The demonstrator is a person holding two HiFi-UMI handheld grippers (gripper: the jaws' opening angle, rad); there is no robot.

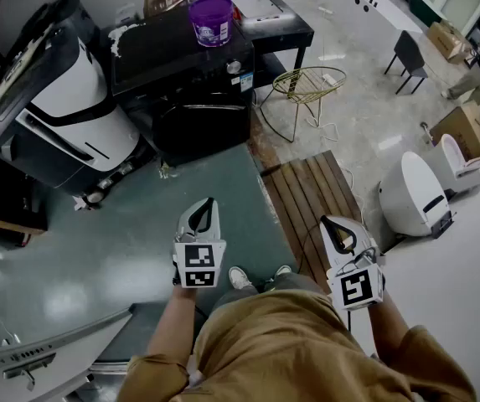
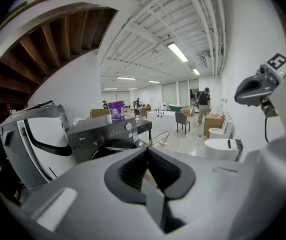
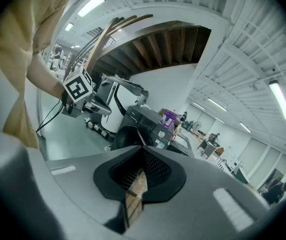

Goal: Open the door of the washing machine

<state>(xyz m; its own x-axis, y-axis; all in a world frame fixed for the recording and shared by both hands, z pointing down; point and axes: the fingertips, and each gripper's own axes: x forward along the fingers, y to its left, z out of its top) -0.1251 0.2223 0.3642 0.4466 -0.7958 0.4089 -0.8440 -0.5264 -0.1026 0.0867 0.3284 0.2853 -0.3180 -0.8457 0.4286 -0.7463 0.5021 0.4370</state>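
— Where's the washing machine (image 1: pixel 191 99)?
— Ahead, well apart from both; its door (image 1: pixel 206 128) looks closed, I think. My left hand-held gripper (image 1: pixel 205 207) and right hand-held gripper (image 1: pixel 332 224) are pressed together, empty.

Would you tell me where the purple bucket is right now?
In the head view, upper centre: the purple bucket stands on top of the black washing machine.

Head view steeply down; both gripper views face shared washing machine (image 1: pixel 181 86), near.

Open green floor (image 1: pixel 152 216) before washing machine (image 1: pixel 202 115), wire stand (image 1: pixel 308 86) rightward
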